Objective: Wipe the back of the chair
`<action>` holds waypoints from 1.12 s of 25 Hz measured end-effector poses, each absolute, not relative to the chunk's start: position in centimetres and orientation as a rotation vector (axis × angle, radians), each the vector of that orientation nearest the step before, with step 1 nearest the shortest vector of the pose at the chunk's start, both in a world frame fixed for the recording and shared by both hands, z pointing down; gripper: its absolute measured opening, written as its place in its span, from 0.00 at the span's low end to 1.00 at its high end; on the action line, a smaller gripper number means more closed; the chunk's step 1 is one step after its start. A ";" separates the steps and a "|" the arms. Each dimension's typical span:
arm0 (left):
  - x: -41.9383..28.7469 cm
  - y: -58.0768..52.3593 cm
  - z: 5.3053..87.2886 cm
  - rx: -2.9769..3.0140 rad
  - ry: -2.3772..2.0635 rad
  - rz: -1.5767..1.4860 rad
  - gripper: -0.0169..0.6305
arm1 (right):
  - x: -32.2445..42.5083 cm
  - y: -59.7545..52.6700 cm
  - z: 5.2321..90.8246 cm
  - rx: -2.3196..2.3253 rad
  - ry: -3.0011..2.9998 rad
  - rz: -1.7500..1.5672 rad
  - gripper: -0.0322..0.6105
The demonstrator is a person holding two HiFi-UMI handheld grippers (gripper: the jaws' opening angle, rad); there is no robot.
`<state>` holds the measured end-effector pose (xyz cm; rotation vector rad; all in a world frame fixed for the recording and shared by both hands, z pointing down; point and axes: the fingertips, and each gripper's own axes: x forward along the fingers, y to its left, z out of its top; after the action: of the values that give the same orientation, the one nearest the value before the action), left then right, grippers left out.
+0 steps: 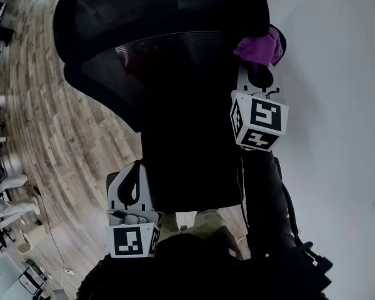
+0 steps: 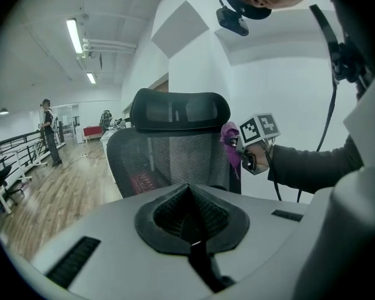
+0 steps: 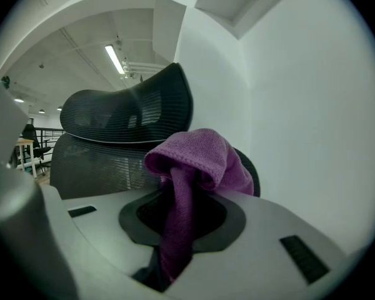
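Purple cloth is bunching in your right gripper, which in the head view is holding it at the upper right edge of the chair back. The wall is crowding that side. Your left gripper is hanging lower, beside the back's left edge.

Its own view is showing the jaws together on nothing, with the mesh facing it and well apart.

The right gripper view is showing jaws clamping the cloth, which is probably touching the frame. The mesh is lying to the left, so the wipe is likely heading that way.

black mesh office chair upright beside white wall, bunched purple cloth at backrest's right edge
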<state>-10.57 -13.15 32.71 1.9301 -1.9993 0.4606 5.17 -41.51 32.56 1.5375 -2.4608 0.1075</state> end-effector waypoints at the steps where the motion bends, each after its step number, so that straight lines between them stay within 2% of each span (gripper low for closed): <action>1: -11.3 -13.0 33.2 1.921 -2.004 0.456 0.03 | 4.0 -41.4 33.1 1.523 -2.469 0.109 0.16; 16: -19.7 -7.1 35.1 1.786 -2.104 0.395 0.03 | -8.2 -36.8 35.2 1.359 -2.545 0.086 0.16; 28: -25.1 -4.2 33.3 1.669 -2.174 0.347 0.03 | -18.8 -33.8 33.9 1.163 -2.637 0.071 0.16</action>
<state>-25.06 -4.21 33.35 1.6690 -2.1736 0.3471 -18.75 -33.75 33.91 1.1628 -2.6366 0.0709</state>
